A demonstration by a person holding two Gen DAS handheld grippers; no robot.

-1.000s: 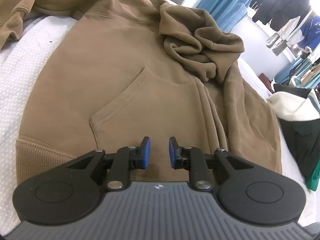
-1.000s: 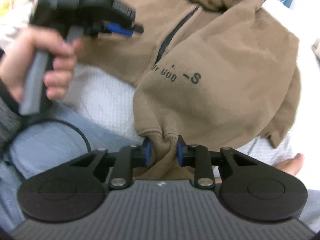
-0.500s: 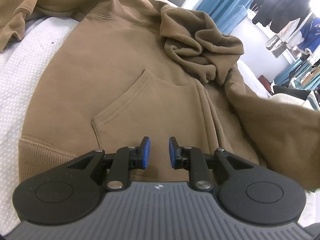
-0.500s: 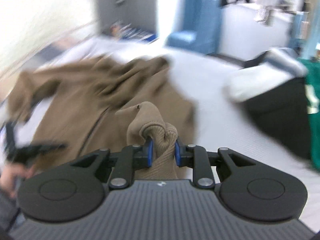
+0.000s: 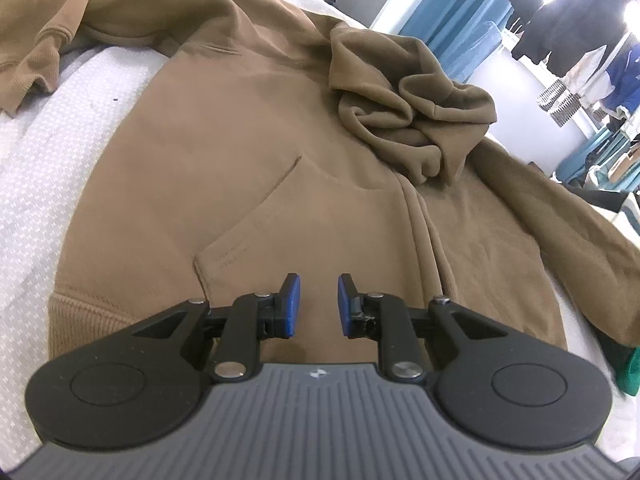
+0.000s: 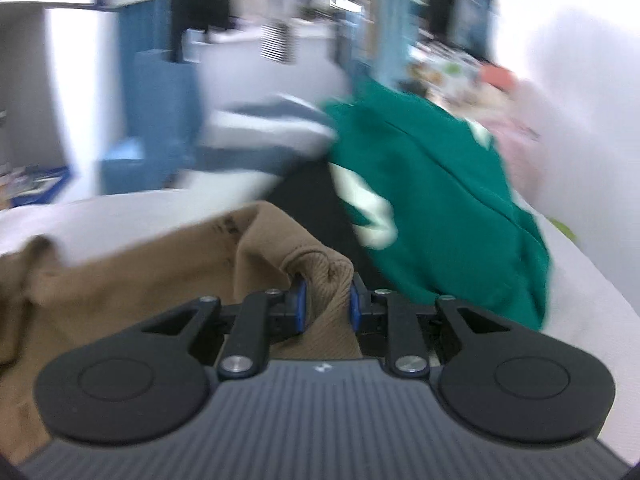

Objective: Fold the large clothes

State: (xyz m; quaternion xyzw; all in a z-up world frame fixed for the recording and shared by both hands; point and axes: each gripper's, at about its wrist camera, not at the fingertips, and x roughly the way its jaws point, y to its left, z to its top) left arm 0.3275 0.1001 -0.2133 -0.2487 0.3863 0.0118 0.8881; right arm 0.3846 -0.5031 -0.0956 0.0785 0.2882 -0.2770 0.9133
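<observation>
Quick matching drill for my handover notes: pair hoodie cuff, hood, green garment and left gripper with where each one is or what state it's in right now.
Things:
1. ribbed cuff
2. hood
3. green garment
4. left gripper

States:
A. bunched in a heap on the brown hoodie's chest
B. clamped between the right gripper's blue pads
C. holding nothing, over the hoodie's front by the pocket
D. lying on the white cover, beyond the cuff

Pairs: 1-B, 2-A, 3-D, 4-C
</observation>
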